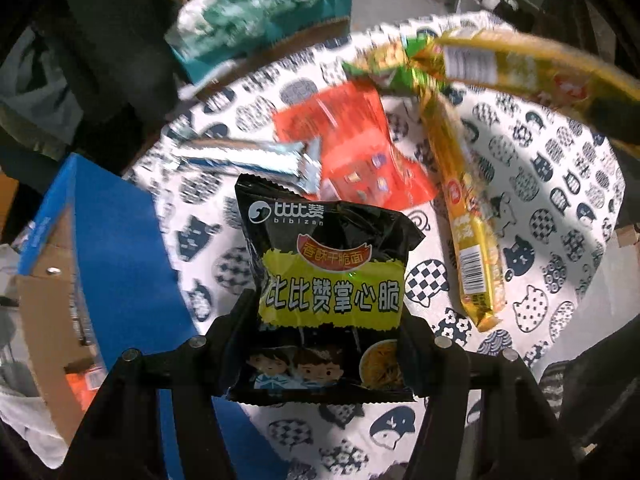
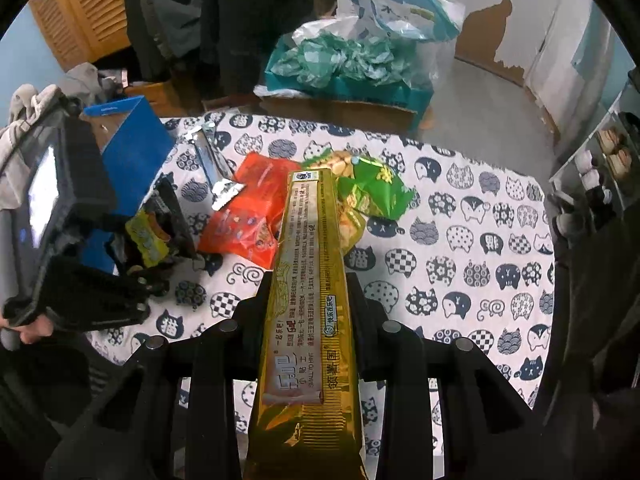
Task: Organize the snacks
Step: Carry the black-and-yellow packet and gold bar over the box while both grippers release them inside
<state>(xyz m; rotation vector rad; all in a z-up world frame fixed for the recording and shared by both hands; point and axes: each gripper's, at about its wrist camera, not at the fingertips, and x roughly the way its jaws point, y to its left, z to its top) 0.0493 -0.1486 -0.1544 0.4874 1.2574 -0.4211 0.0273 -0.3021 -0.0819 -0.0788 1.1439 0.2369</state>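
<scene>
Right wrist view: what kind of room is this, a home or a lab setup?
Most likely a lived-in home room. A cat-print tablecloth covers the table, dark coats hang behind it beside a louvred wooden door, and a cardboard box with plastic bags sits on the floor.

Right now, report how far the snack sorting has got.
Done: nothing visibly stowed yet. In hand: the left gripper holds the black noodle packet; the right gripper is shut on a long gold packet. Left on the table: the orange packet, green packet, silver bar and another gold packet.
</scene>
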